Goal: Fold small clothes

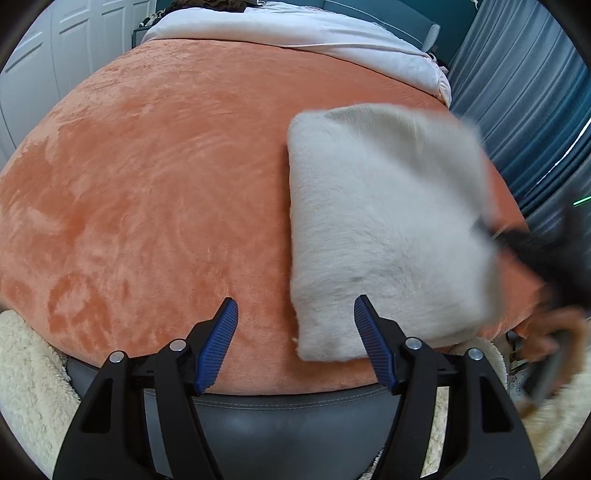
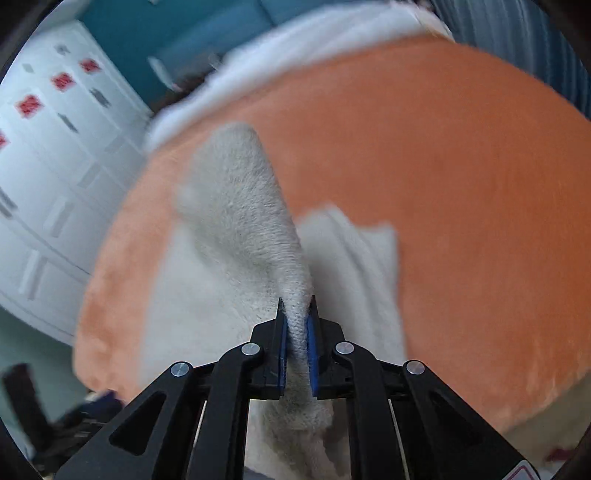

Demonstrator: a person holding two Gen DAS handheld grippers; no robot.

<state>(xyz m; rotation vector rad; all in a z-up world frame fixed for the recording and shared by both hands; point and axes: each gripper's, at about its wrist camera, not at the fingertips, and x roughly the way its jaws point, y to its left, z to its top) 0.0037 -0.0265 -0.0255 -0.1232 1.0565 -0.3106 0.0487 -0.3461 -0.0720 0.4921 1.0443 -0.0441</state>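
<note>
A fuzzy pale-grey small garment lies folded on the orange blanket, right of centre in the left wrist view. My left gripper is open and empty, its right finger over the garment's near left corner. My right gripper is shut on a bunched edge of the same garment and holds that fold lifted above the rest of the cloth. In the left wrist view the right gripper shows as a dark blur at the garment's right edge.
A white sheet lies at the far end of the bed. Blue curtains hang on the right, white cabinet doors on the left. A cream fleece and a grey bed edge are near me.
</note>
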